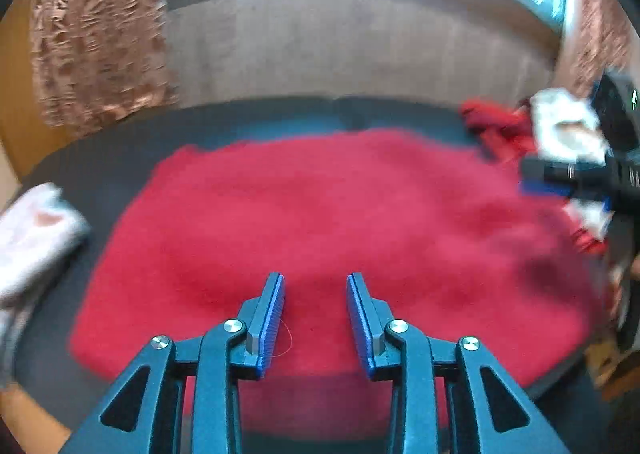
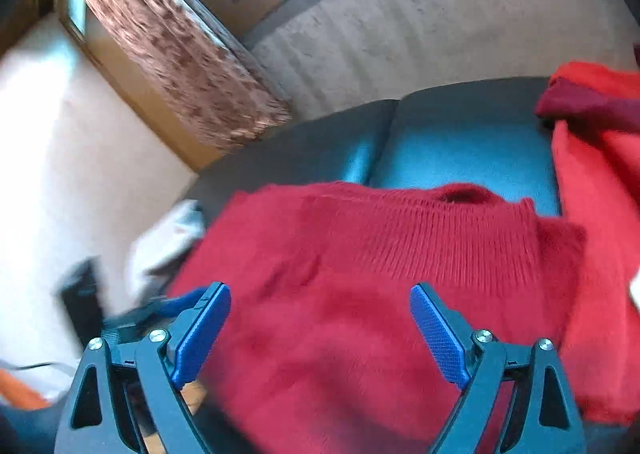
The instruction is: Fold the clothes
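Red sweater point(image 1: 320, 214) — flat under both claws

the red sweater point(image 1: 332, 238) lies flat and covers most of the dark table point(image 1: 108, 174), so only a bare strip is free along the far edge and at the left. a white cloth point(image 1: 36, 230) blocks the left edge. a brighter red garment point(image 2: 596, 238) is heaped at the right, touching the sweater. beyond the table, a wall point(image 1: 352, 50) closes the far side.

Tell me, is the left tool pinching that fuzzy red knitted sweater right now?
No, the left tool is open, its blue fingers apart with nothing between them above the fuzzy red knitted sweater.
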`<state>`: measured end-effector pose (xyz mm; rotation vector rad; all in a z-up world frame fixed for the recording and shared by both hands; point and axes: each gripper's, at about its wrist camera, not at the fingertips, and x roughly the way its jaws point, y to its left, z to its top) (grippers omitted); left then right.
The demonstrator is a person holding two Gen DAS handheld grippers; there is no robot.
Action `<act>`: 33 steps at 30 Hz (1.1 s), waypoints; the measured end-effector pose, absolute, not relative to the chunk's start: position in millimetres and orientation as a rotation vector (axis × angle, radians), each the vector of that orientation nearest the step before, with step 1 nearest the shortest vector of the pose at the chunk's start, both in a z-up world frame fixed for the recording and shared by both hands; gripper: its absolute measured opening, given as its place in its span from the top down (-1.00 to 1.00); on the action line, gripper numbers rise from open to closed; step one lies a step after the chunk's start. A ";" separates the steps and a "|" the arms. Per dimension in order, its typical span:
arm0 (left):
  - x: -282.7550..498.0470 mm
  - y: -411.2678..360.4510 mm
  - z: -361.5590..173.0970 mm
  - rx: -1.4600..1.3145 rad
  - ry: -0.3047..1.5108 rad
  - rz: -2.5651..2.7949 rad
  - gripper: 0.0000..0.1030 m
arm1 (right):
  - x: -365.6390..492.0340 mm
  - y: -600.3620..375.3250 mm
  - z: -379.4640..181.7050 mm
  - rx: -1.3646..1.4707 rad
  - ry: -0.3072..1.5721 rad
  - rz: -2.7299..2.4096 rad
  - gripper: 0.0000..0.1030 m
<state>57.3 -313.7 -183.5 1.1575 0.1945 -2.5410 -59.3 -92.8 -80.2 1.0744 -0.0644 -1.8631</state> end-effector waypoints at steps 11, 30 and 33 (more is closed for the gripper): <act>118.8 -333.9 -201.4 1.173 0.416 -2.538 0.37 | -75.4 -113.6 -120.7 0.961 0.322 -2.027 -1.00; 164.2 -452.5 -189.2 1.136 0.735 -2.554 0.61 | -83.6 -102.1 -132.2 0.948 0.296 -1.998 -1.00; 168.1 -442.3 -181.1 1.156 0.665 -2.569 0.87 | -85.0 -102.7 -133.1 0.952 0.297 -1.996 -1.00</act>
